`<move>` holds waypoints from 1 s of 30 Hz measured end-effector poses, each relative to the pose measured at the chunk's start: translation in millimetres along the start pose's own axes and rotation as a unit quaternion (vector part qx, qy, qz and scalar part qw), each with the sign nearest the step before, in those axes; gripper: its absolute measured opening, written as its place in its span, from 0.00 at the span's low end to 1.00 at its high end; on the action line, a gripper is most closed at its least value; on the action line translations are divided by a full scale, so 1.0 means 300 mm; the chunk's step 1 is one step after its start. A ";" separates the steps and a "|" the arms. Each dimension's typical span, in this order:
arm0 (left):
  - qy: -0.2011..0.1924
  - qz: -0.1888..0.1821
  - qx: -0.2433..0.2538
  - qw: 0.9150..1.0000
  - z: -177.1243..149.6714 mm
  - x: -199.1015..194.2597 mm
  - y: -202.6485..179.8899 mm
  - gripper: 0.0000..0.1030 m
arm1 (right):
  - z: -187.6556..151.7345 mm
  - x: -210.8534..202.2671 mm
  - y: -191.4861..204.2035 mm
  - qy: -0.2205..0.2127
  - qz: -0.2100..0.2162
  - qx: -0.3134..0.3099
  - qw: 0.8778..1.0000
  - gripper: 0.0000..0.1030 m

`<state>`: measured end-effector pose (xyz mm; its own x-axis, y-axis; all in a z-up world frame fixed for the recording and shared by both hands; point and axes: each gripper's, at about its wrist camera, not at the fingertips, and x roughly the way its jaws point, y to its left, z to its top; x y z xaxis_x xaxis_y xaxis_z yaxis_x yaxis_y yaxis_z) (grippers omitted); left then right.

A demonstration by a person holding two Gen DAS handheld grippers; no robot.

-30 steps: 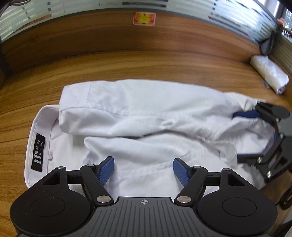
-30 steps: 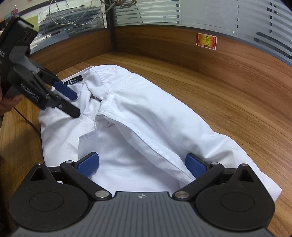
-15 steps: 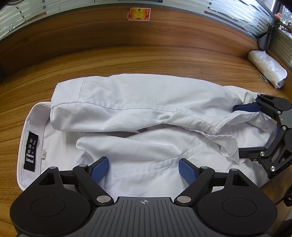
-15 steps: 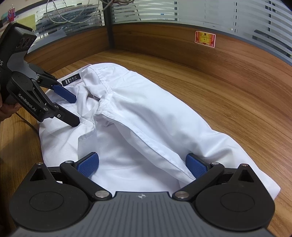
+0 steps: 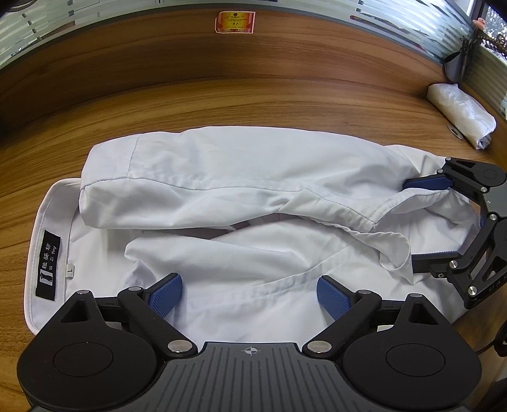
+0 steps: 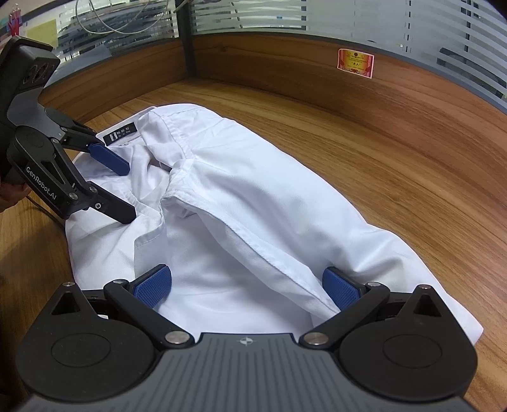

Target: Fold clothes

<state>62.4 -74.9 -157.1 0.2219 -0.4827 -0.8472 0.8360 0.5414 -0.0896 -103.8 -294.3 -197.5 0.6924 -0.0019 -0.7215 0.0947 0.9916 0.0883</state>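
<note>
A white shirt [image 5: 228,177] lies crumpled on the wooden table, its collar with a black label [image 5: 48,264] at the left. A folded sleeve or side panel lies across the top. My left gripper [image 5: 250,294] is open over the shirt's near edge, with cloth between its blue pads [image 5: 166,294]. My right gripper [image 5: 418,223] is open at the shirt's right end. In the right wrist view the shirt [image 6: 253,196] runs away from the open right gripper [image 6: 247,286], a seamed fold lying between its fingers. The left gripper [image 6: 126,193] stands open near the collar.
A rolled white cloth bundle [image 5: 459,114] sits at the table's far right. A curved wooden partition [image 5: 126,57] with a red and yellow sticker [image 5: 235,21] borders the back. A hand [image 6: 9,196] holds the left gripper at the table's left edge.
The left gripper has opened a little wider and drawn back, so more of the shirt and collar shows. The right gripper has hardly moved. Both stay open.
</note>
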 end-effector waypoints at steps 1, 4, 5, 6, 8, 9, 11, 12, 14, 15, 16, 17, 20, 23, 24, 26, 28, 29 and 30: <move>0.001 0.000 0.000 1.000 0.001 0.000 -0.001 0.92 | 0.000 0.000 0.000 0.000 0.000 0.000 1.000 1.00; 0.003 0.000 0.002 1.000 0.002 0.003 -0.006 0.94 | 0.008 -0.002 0.000 0.004 0.000 -0.001 1.000 1.00; 0.005 0.000 0.004 1.000 0.002 0.006 -0.008 0.96 | 0.013 -0.003 0.000 0.007 -0.001 -0.001 1.000 1.00; 0.006 -0.001 0.005 1.000 0.003 0.008 -0.011 0.98 | 0.018 -0.005 -0.001 0.010 -0.001 -0.002 1.000 1.00; 0.007 0.002 0.008 1.000 0.003 0.011 -0.015 1.00 | 0.028 -0.007 -0.001 0.015 -0.001 -0.003 1.000 1.00; 0.007 0.004 0.010 1.000 0.002 0.011 -0.017 1.00 | 0.033 -0.008 -0.001 0.018 -0.001 -0.003 1.000 1.00; 0.008 0.007 0.013 1.000 0.001 0.013 -0.021 1.00 | 0.042 -0.010 -0.002 0.024 -0.002 -0.004 1.000 1.00; 0.008 0.009 0.014 1.000 0.001 0.014 -0.023 1.00 | 0.047 -0.011 -0.002 0.026 -0.002 -0.005 1.000 1.00; 0.009 0.012 0.017 1.000 0.000 0.016 -0.027 1.00 | 0.057 -0.014 -0.003 0.032 -0.002 -0.006 0.999 1.00; 0.009 0.013 0.018 1.000 0.000 0.017 -0.030 1.00 | 0.062 -0.015 -0.003 0.035 -0.002 -0.006 0.999 1.00; 0.009 0.015 0.020 1.000 -0.001 0.018 -0.032 1.00 | 0.067 -0.016 -0.004 0.038 -0.003 -0.006 0.999 1.00; 0.009 0.017 0.021 1.000 -0.001 0.018 -0.034 1.00 | 0.081 -0.028 -0.003 0.036 -0.001 -0.010 0.999 1.00; 0.010 0.021 0.025 0.999 -0.001 0.020 -0.040 1.00 | 0.131 -0.086 -0.001 0.014 0.009 -0.028 0.999 0.99; 0.009 0.025 0.029 0.999 0.002 0.020 -0.048 1.00 | 0.190 -0.136 -0.006 -0.020 0.019 -0.046 0.999 0.99; 0.009 0.027 0.030 0.999 0.003 0.020 -0.051 1.00 | 0.212 -0.148 -0.009 -0.028 0.022 -0.050 0.998 0.99; 0.008 0.028 0.032 0.999 0.003 0.021 -0.054 1.00 | 0.255 -0.142 -0.019 -0.030 0.032 -0.052 0.998 0.99; 0.005 0.030 0.037 0.999 0.001 0.021 -0.060 1.00 | 0.288 -0.114 -0.020 -0.025 0.044 -0.058 0.997 0.99; 0.004 0.031 0.038 0.999 -0.001 0.021 -0.062 1.00 | 0.298 -0.093 -0.017 -0.021 0.049 -0.064 0.997 0.99; 0.002 0.031 0.039 0.999 -0.004 0.021 -0.064 1.00 | 0.309 -0.072 -0.013 -0.017 0.055 -0.069 0.996 0.99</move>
<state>47.2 -87.5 -161.2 0.2730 -0.4460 -0.8524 0.8570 0.5152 0.0049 -52.8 -310.0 -118.8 0.7168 0.1062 -0.6891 -0.0816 0.9943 0.0684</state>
